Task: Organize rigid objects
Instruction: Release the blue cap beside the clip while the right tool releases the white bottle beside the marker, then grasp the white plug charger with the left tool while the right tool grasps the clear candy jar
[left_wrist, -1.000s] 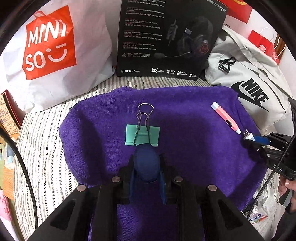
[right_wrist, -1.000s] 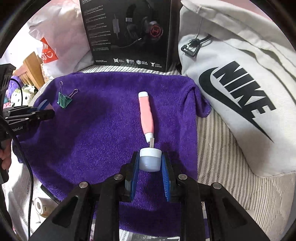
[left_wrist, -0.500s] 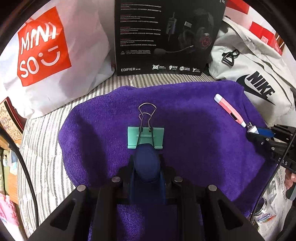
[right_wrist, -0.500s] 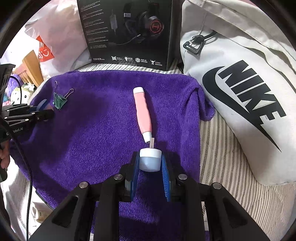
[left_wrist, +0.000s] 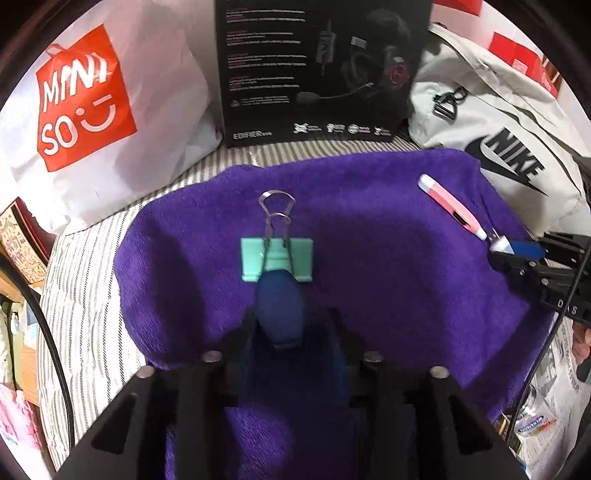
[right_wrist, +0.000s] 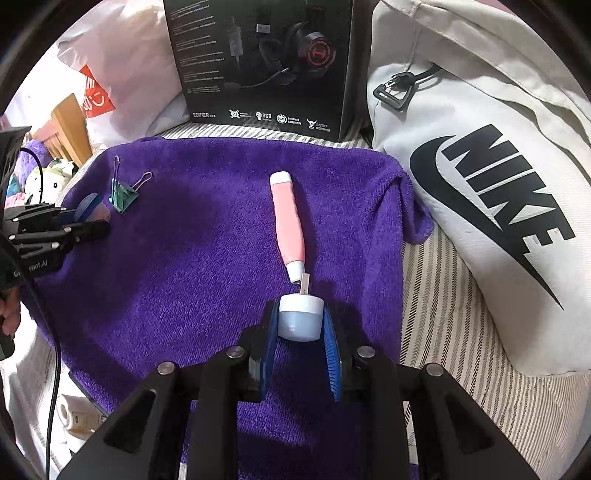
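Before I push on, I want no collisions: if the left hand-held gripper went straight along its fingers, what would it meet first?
Most likely the green binder clip, lying on the purple towel directly beyond the left hand-held gripper, whose jaws are opening. Whether anything is between them I cannot tell.

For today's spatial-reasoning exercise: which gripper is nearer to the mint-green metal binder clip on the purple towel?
Left. The left gripper sits right at the mint-green metal binder clip, its jaws opening. The right gripper is far across the purple towel, its jaws around a white-and-blue cap beside the pink knife.
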